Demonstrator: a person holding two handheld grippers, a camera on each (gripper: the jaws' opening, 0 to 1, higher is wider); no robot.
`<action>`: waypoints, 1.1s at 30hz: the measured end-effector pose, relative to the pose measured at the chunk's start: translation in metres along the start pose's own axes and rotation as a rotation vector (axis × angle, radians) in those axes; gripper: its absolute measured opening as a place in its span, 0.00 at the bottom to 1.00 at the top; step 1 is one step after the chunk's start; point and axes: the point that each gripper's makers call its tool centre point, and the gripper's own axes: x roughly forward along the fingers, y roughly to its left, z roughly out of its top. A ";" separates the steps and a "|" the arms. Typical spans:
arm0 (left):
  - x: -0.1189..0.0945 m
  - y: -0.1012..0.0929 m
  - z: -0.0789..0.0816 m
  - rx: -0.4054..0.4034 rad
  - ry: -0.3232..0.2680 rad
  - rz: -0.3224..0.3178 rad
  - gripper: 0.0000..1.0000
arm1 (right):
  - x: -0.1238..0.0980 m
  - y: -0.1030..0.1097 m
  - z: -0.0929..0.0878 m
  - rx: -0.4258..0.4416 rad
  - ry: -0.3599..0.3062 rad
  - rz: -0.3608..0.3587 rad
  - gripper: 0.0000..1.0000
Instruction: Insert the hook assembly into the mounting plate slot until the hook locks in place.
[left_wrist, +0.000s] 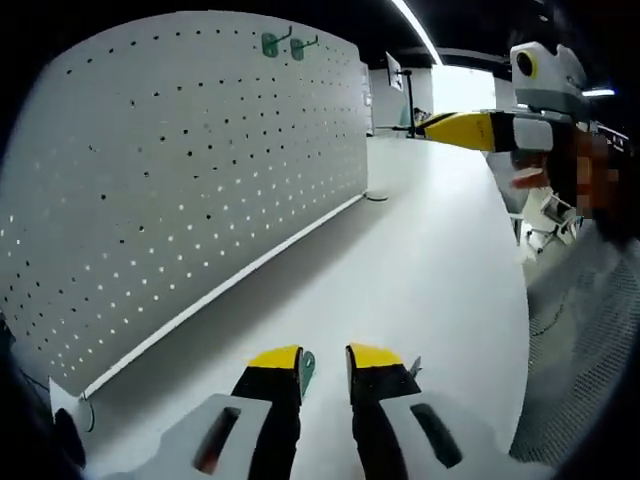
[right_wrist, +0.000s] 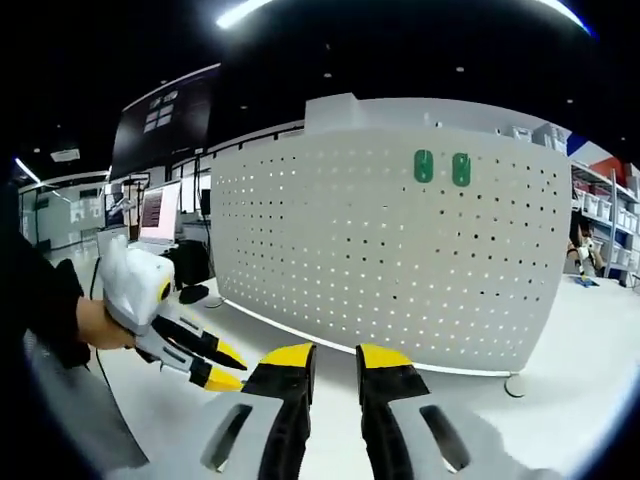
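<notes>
The white pegboard mounting plate (left_wrist: 190, 180) (right_wrist: 400, 250) stands upright on the table. Two green hook assemblies (left_wrist: 283, 44) (right_wrist: 441, 167) hang side by side near its top edge. My left gripper (left_wrist: 325, 360) hovers low over the table in front of the board. A green hook piece (left_wrist: 307, 368) shows against the inner face of its left finger, with a gap to the other finger; whether it is gripped is unclear. A hand holds this same left gripper (right_wrist: 222, 368) at the left of the right gripper view. My right gripper (right_wrist: 336, 358) faces the board, jaws apart with nothing between them, and its yellow tips (left_wrist: 450, 128) show at upper right.
The white table (left_wrist: 430, 260) runs along the board's foot and ends at an edge on the right. A round foot (right_wrist: 515, 385) supports the board's right corner. Monitors (right_wrist: 158, 212) stand on desks behind at the left, with shelves at the far right.
</notes>
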 end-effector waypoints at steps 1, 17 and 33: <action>0.004 0.001 0.000 0.009 0.005 -0.002 0.19 | 0.000 -0.001 -0.001 0.000 0.002 0.000 0.14; 0.035 0.010 -0.017 0.021 0.152 -0.063 0.11 | 0.002 -0.005 -0.003 0.001 0.006 -0.003 0.14; 0.023 0.002 -0.022 0.033 0.184 -0.087 0.02 | 0.002 -0.005 -0.002 -0.002 0.003 -0.002 0.15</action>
